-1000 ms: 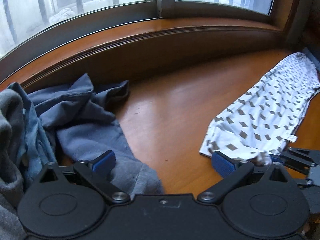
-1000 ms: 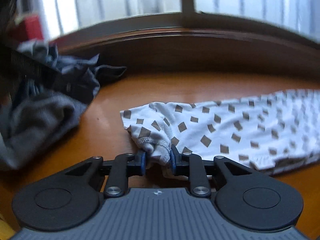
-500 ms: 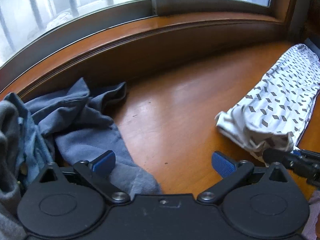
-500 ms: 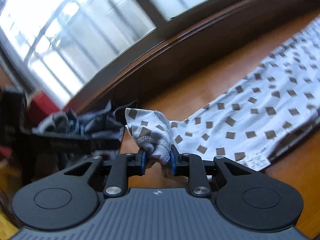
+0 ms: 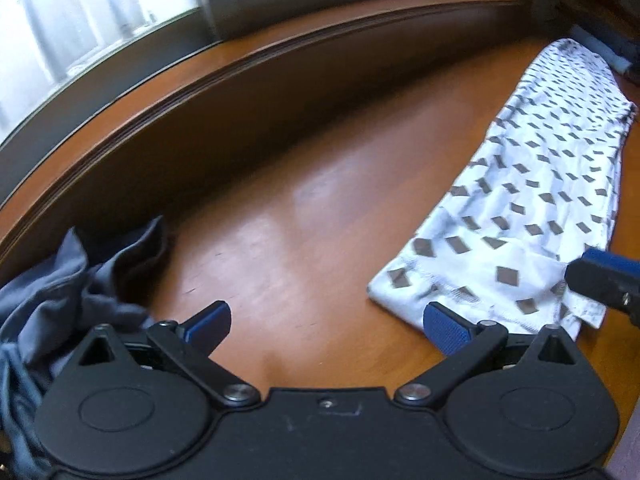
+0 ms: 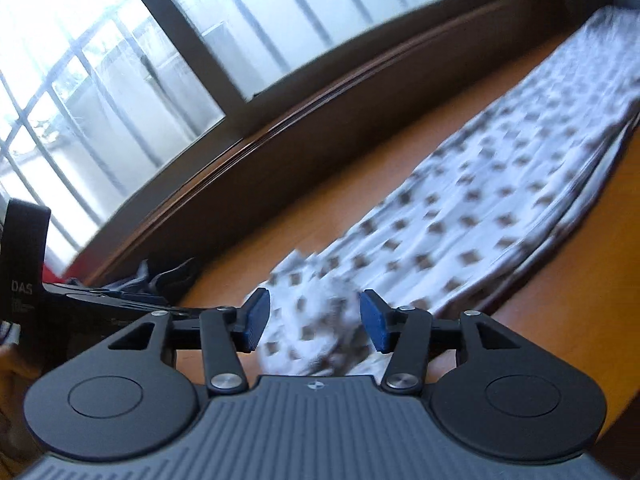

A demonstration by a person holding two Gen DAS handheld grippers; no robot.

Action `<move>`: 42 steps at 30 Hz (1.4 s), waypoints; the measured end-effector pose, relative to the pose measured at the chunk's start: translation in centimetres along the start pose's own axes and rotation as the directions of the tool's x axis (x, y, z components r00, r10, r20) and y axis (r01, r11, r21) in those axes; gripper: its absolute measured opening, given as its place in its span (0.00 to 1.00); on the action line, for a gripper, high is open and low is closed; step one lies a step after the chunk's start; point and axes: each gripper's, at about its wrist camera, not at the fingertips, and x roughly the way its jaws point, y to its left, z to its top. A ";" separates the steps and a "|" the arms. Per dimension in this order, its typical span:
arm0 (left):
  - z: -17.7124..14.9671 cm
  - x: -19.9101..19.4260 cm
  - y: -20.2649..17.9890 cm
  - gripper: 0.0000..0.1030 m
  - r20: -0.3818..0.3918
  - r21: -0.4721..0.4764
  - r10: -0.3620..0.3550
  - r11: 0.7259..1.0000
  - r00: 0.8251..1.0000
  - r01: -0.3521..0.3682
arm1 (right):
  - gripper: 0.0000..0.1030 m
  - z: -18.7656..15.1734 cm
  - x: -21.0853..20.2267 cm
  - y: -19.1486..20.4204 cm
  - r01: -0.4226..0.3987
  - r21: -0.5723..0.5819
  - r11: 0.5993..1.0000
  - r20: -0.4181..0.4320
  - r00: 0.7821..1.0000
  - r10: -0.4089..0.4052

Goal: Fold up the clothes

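A white garment with brown diamonds [image 5: 536, 200] lies stretched along the wooden surface [image 5: 300, 220], its hemmed near end toward me. My left gripper [image 5: 326, 320] is open and empty just left of that hem, its right pad close to the cloth. In the right wrist view, motion-blurred, the garment [image 6: 480, 200] runs away to the upper right. My right gripper [image 6: 315, 322] is open, with the bunched near end lying loose between and below its pads. One finger of the right gripper [image 5: 604, 276] shows over the hem.
A heap of blue-grey clothes [image 5: 60, 280] lies at the left, seen also as dark clothes [image 6: 168, 276] in the right wrist view. A raised wooden sill [image 5: 240, 92] and window run along the back. The black body of the left gripper [image 6: 28, 280] sits at the left edge.
My right gripper has opened and let go of the garment's end, which has dropped back onto the wood. The left gripper has shifted right, toward the hem.
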 end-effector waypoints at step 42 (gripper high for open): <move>-2.2 0.6 2.2 1.00 -0.034 -0.023 -0.161 0.987 0.986 0.160 | 0.59 -6.5 -1.1 8.7 0.052 -0.777 0.627 -0.016 0.995 -0.102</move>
